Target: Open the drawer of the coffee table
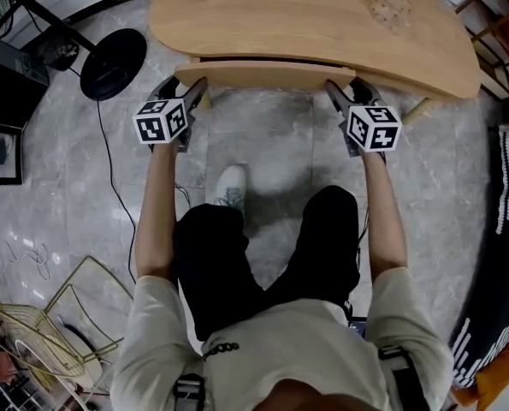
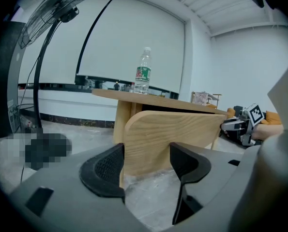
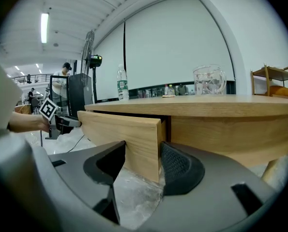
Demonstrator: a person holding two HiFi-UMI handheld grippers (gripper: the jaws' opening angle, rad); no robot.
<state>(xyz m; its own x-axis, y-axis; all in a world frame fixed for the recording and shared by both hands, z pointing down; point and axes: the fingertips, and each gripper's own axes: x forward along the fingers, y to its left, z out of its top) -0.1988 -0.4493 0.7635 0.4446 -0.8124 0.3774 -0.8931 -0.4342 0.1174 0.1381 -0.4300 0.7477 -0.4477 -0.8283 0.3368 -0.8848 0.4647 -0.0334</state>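
While the person faces the wooden counter [image 1: 305, 24], the head view shows the drawer [image 1: 267, 75] under the counter's near edge, its front board standing a little proud of it. The left gripper [image 1: 184, 84] sits at the drawer's left end and the right gripper [image 1: 346, 86] at its right end, each straddling the board. A white shoe [image 1: 230, 187] rests on the grey floor [image 1: 263, 144] between the arms, and a round black fan base [image 1: 113, 62] stands off to the left.

In the left gripper view, the left gripper [image 2: 146, 151] has the rounded left end of the drawer [image 2: 177, 134] between its fingers [image 2: 105, 168], and both pads lie against the board, clenched on it. A water bottle [image 2: 143, 71] stands upright on the counter [image 2: 134, 96] above. The right gripper [image 2: 245, 122] shows at the drawer's far end.

In the right gripper view, the right gripper [image 3: 143, 151] grasps the right end of the drawer [image 3: 119, 127], with one of its fingers [image 3: 182, 168] behind the board's end and the other on its front face. A dark gap shows between the board and the counter [image 3: 221, 129]. The water bottle [image 3: 122, 83] and a glass pitcher [image 3: 209, 80] stand on top, well apart.
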